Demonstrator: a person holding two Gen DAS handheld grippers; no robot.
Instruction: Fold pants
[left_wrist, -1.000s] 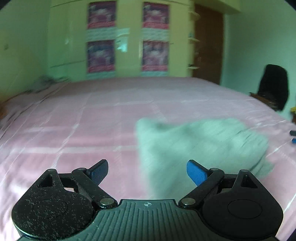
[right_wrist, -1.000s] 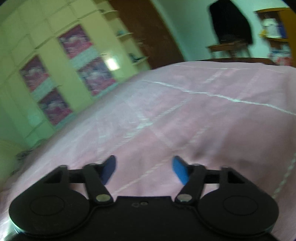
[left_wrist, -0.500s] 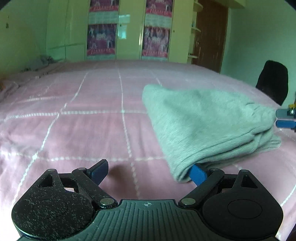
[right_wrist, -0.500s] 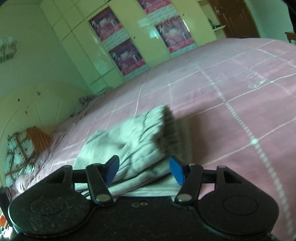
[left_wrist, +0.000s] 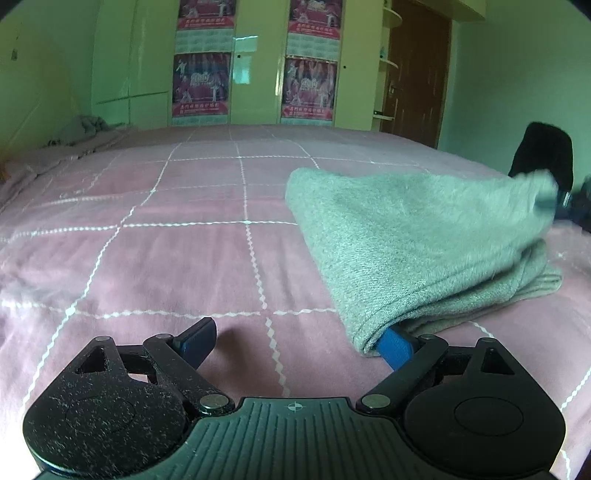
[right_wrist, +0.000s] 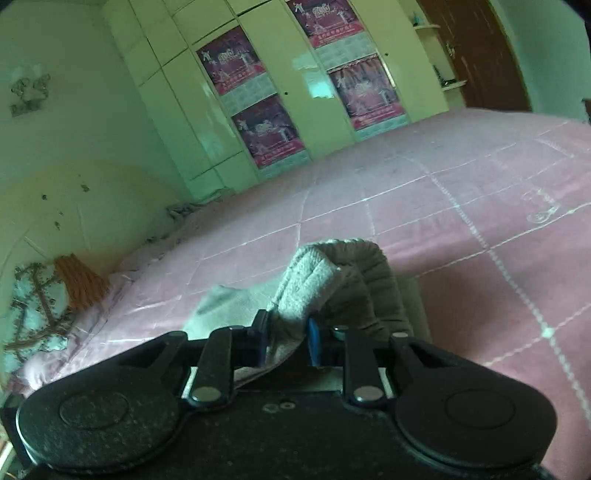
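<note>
The grey pants (left_wrist: 413, 240) lie folded in layers on the pink bedspread (left_wrist: 166, 251), right of centre in the left wrist view. My left gripper (left_wrist: 295, 341) is open; its right finger (left_wrist: 395, 345) is tucked under the near corner of the top layer, its left finger rests over bare bedspread. My right gripper (right_wrist: 286, 341) is shut on a bunched edge of the pants (right_wrist: 332, 280) and lifts it. That raised, blurred edge also shows at the far right of the left wrist view (left_wrist: 532, 192).
The bed is wide, with white grid lines. A wardrobe with posters (left_wrist: 255, 62) stands behind it, a brown door (left_wrist: 417, 70) at the right. A dark chair (left_wrist: 543, 155) stands beside the bed's right edge. Pillows and crumpled cloth (right_wrist: 44, 314) lie at the bed's left end.
My right gripper has closed on the pants' edge and lifted it. My left gripper has stayed low with its right finger under the near corner.
</note>
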